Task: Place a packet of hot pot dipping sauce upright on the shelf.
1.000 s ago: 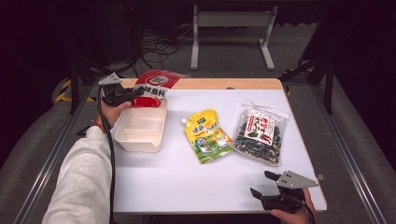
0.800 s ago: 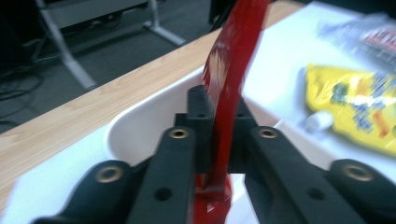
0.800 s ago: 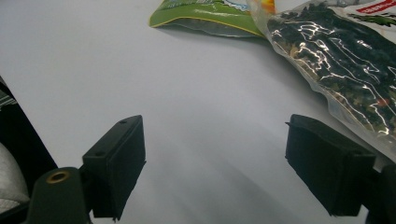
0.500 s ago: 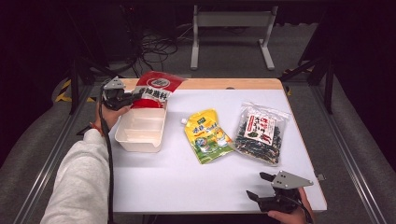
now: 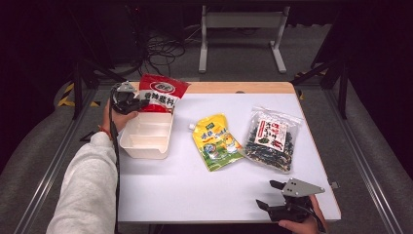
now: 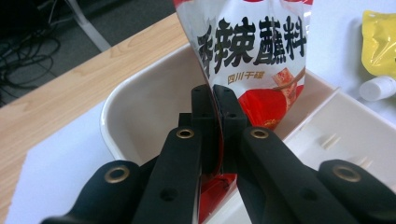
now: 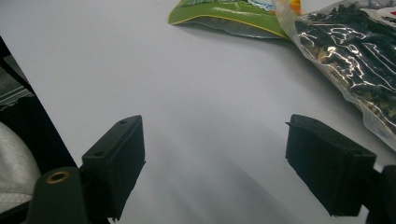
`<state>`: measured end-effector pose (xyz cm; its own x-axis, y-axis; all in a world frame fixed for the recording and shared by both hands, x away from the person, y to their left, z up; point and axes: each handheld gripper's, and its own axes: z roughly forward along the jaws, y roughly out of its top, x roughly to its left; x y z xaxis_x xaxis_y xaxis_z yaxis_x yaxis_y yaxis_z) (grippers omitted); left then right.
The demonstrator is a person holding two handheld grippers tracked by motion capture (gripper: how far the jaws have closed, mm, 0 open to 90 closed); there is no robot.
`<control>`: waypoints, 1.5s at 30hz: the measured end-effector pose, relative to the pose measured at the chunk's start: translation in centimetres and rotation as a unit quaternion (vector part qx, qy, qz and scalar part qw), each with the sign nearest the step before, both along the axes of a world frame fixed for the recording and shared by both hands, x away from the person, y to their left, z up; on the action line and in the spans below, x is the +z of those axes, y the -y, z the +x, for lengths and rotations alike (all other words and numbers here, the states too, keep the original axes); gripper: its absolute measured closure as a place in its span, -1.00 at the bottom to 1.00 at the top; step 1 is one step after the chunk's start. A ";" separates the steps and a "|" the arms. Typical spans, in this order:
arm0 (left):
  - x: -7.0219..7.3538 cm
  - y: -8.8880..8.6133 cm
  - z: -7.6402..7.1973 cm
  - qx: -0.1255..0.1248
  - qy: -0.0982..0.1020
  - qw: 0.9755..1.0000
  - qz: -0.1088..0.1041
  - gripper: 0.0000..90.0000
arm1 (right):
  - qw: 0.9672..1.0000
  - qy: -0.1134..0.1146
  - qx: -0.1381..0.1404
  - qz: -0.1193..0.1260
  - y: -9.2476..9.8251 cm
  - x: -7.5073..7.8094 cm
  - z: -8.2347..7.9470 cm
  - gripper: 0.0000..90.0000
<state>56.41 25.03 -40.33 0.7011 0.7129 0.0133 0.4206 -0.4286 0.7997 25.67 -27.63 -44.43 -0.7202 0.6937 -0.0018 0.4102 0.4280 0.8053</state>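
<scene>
The red packet (image 5: pixel 162 93) is held nearly upright over the far end of the white tray (image 5: pixel 146 146), its long axis running up and down, its printed top tilted toward the table's far edge. A second ago it lay flatter behind the tray. It is clamped at its lower edge by the left gripper (image 6: pixel 217 100), whose jaws have just been closing. The right gripper (image 7: pixel 215 163) is kept apart above bare table (image 5: pixel 195 195), unmoved.
</scene>
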 end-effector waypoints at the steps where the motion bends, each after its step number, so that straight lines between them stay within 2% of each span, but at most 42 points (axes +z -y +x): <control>1: 0.0 0.0 0.0 0.000 0.000 1.000 0.003 0.96 | 1.000 0.003 -0.002 0.003 0.1 0.1 0.0 -0.56; 2: 0.0 0.1 0.0 0.000 -0.002 1.000 0.009 0.96 | 1.000 0.005 -0.010 0.007 0.4 0.3 0.2 -0.56; 6: -0.1 0.1 0.0 0.003 -0.004 1.000 0.008 0.95 | 1.000 0.005 -0.022 0.008 0.8 0.4 0.3 -0.55; 8: -0.1 0.1 -0.1 0.000 -0.005 1.000 0.005 0.91 | 1.000 0.005 -0.026 0.008 1.0 0.4 0.4 -0.55; 9: 0.2 0.2 -0.1 0.000 -0.008 1.000 0.014 0.87 | 0.999 0.005 -0.031 0.009 1.2 0.4 0.6 -0.56; 13: 0.5 0.2 -0.3 -0.002 -0.008 1.000 0.015 0.73 | 0.999 0.005 -0.034 0.009 1.3 0.4 0.6 -0.56; 15: 0.8 0.1 -0.6 -0.003 -0.005 1.000 0.005 0.65 | 0.999 0.003 -0.034 0.005 1.3 0.4 0.7 -0.56; 17: 1.2 -0.2 -0.8 0.002 0.009 1.000 -0.010 0.61 | 0.999 0.002 -0.033 0.003 1.1 0.4 0.6 -0.56; 19: 1.6 -0.4 -1.0 -0.002 0.022 1.000 -0.022 0.63 | 1.000 0.000 -0.029 0.000 1.0 0.3 0.6 -0.56; 21: 1.6 -0.4 -1.0 -0.003 0.023 0.999 -0.023 0.67 | 1.000 -0.001 -0.028 0.000 0.9 0.3 0.7 -0.56; 22: 1.6 -0.4 -1.0 -0.005 0.022 0.999 -0.026 0.79 | 1.000 -0.002 -0.026 0.000 0.9 0.2 0.7 -0.56; 23: 1.4 -0.3 -1.0 -0.006 0.017 1.000 -0.016 0.96 | 1.000 -0.004 -0.026 -0.001 0.9 0.1 0.7 -0.56; 24: 1.3 -0.2 -0.9 -0.001 0.016 1.000 -0.009 0.98 | 1.000 -0.005 -0.026 -0.001 0.9 0.1 0.8 -0.56; 25: 1.2 -0.2 -0.8 0.000 0.014 1.000 -0.004 0.99 | 1.000 -0.006 -0.025 -0.001 0.9 0.0 0.8 -0.56; 29: 0.9 -0.4 -0.8 0.001 0.004 1.000 -0.008 0.99 | 1.000 -0.007 -0.026 -0.001 0.9 0.0 0.8 -0.56; 32: 0.5 -0.2 -0.7 0.004 0.001 1.000 0.010 0.99 | 1.000 -0.008 -0.025 -0.002 0.8 0.0 0.8 -0.56; 34: 0.4 -0.2 -0.7 0.004 -0.003 1.000 0.011 0.99 | 1.000 -0.008 -0.025 -0.003 0.8 -0.1 0.8 -0.56; 37: 0.1 0.2 -0.6 0.008 -0.010 1.000 0.028 0.99 | 1.000 -0.008 -0.026 -0.006 0.8 -0.1 0.9 -0.56; 43: 0.4 -0.2 -0.8 0.023 -0.002 1.000 0.005 0.88 | 1.000 -0.010 -0.029 -0.005 0.8 0.0 1.3 -0.56; 45: 0.6 -0.4 -1.0 0.028 0.002 1.000 0.008 0.82 | 0.999 -0.011 -0.030 -0.006 0.8 0.0 1.4 -0.56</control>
<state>55.38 25.45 -39.77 0.6600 0.7508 0.0276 0.4405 -0.4165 0.7953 27.10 -28.42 -44.44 -0.6769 0.7360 0.0036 0.4525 0.4123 0.7908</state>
